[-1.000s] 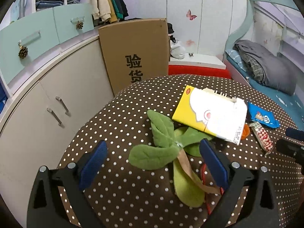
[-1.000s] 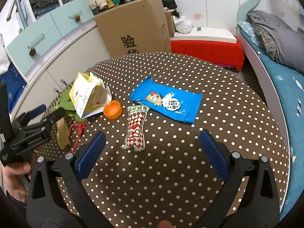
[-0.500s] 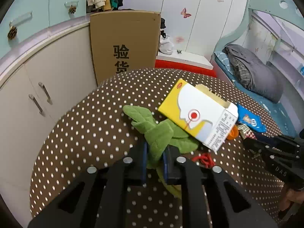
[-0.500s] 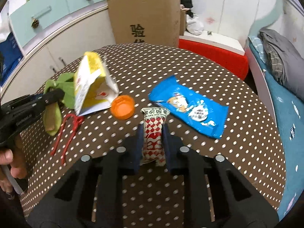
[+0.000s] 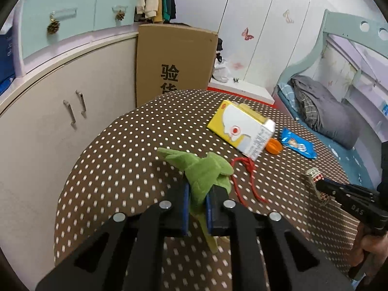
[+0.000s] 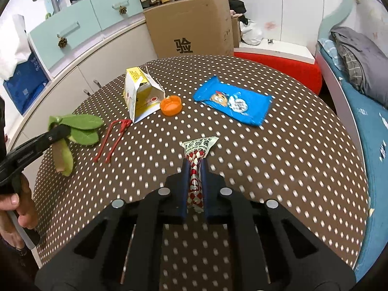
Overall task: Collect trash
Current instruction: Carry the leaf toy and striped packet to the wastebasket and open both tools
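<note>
Left gripper [image 5: 197, 203]: pressed tight on the green fabric leaves [image 5: 201, 169], which hang from the pads, lifted off the cloth near the left edge of the table [image 5: 121, 169].
Right gripper [image 6: 195, 181]: pinching the red-and-white checked wrapper [image 6: 197, 160] by its lower half; the printed top end sticks out past the fingertips, over the middle of the table.
Picked up so far: 2 items, 1 in each gripper. Neither looks dropped anywhere yet.
Still lying on the table: 4 items, by my count.
Yellow-and-white carton [image 6: 141, 94]: torn open, toward the far left part of the table.
Orange cap [image 6: 171, 105]: just beside the carton, on its right.
Blue snack wrapper [image 6: 234, 103]: flat, toward the far right part of the table.
Red string [image 6: 114, 140]: stretched between the carton and the near left edge.
Trash bin or bag: none that I can see; a cardboard box [image 6: 191, 26] stands behind the far edge, but whether it takes the trash I cannot tell.
Progress: early, I would say; both held pieces need dropping off before the other 4 can go.
</note>
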### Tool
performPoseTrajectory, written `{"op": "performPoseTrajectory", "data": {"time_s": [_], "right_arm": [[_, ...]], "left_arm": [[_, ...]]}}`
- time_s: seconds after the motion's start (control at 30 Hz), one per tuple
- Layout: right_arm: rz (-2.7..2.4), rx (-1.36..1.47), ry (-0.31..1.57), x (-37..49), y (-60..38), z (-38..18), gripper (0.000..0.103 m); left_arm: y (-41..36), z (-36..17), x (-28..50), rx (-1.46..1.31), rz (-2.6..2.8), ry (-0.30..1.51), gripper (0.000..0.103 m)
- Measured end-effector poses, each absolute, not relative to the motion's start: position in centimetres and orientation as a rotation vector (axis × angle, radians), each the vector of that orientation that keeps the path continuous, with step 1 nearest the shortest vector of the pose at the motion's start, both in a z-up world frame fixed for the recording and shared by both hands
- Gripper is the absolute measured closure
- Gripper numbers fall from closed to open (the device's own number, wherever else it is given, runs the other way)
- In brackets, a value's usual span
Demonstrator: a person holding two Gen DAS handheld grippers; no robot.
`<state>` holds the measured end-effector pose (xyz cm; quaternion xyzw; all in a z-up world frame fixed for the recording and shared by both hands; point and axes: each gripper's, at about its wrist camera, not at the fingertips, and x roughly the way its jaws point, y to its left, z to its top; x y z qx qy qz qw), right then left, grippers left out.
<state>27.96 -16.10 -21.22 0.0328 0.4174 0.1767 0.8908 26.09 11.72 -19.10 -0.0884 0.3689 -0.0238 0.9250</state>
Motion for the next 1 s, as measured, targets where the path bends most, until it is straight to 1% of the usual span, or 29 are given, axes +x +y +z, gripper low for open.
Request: {"op": "performPoseTrajectory", "data": {"time_s": [0.23,0.5,0.73,1.0], "right_arm": [[0.362,0.138,0.797,25.3,-19.8,-18.7,0.093],[0.366,0.211,0.668,22.8,-25.1,-13.8,0.093],[0.317,0.269,0.579,20.7,-31.4,-11.1,0.093],[0.182,0.341,0.528,19.4,-39.9,-10.5,0.093]], "left_arm": [[8.4,-15.9,22.8,-0.158,-0.117,0.703,0.093],[2.8,-12.0,22.6,-0.112,-0.206,0.642,0.093],[-4.7,-8.8,23.2,-0.058,-0.331,0.596,0.093],[-13.6,-8.1,24.6,-0.011,-0.488,0.617,0.093]]}}
